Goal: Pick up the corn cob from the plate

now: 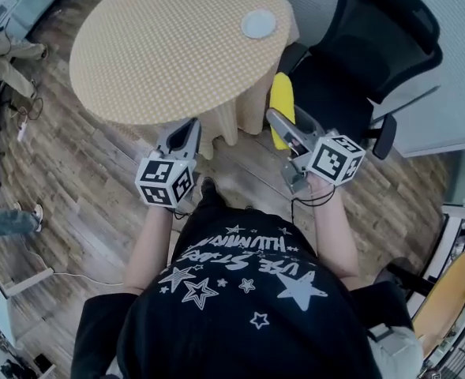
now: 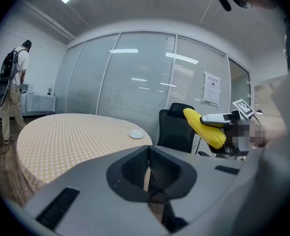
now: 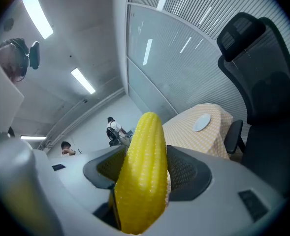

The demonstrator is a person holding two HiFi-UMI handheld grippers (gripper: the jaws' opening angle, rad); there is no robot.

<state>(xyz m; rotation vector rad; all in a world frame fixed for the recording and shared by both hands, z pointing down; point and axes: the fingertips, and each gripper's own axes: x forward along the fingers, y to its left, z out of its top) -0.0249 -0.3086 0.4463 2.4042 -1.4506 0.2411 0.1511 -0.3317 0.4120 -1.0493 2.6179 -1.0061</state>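
Observation:
A yellow corn cob (image 1: 282, 99) is clamped in my right gripper (image 1: 276, 118), held in the air below the table's near edge, in front of the black chair. In the right gripper view the corn cob (image 3: 144, 173) stands upright between the jaws and fills the gap. The small white plate (image 1: 258, 24) lies bare on the far right of the round table; it shows in the right gripper view as the plate (image 3: 202, 122) too. My left gripper (image 1: 191, 126) hangs near the table's front edge, jaws shut on nothing. From the left gripper view, the corn cob (image 2: 204, 127) sits off to the right.
The round table (image 1: 161, 46) wears a yellow checked cloth. A black office chair (image 1: 366, 54) stands to the table's right. Wooden floor lies below. A person with a backpack (image 2: 13, 77) stands far off at the left, and glass walls with blinds close the room.

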